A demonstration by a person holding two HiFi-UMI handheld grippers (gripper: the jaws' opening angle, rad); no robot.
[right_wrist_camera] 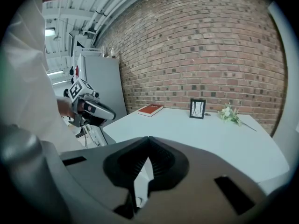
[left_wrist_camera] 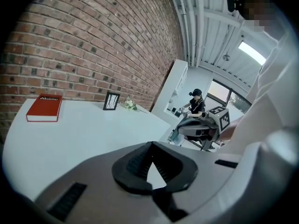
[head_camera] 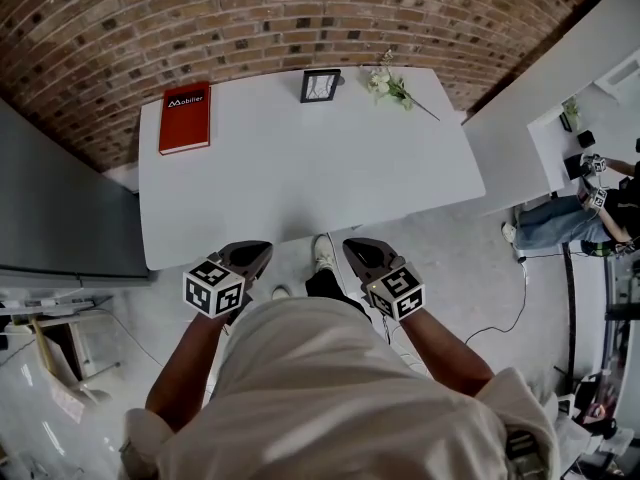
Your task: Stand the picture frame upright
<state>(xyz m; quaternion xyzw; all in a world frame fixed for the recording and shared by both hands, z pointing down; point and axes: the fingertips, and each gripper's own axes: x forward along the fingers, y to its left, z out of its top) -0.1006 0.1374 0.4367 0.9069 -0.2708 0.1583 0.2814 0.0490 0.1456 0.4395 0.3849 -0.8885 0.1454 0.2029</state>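
Guessing light, stiff, fragile picture frame beside the flowers, so pinch its top edge; left gripper, right gripper fingers clenched empty.

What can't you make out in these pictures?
- Picture frame: its image is too small in every view.
- Its rear prop: hidden behind the frame itself in all views.
- Table legs: head view, covered by the tabletop.
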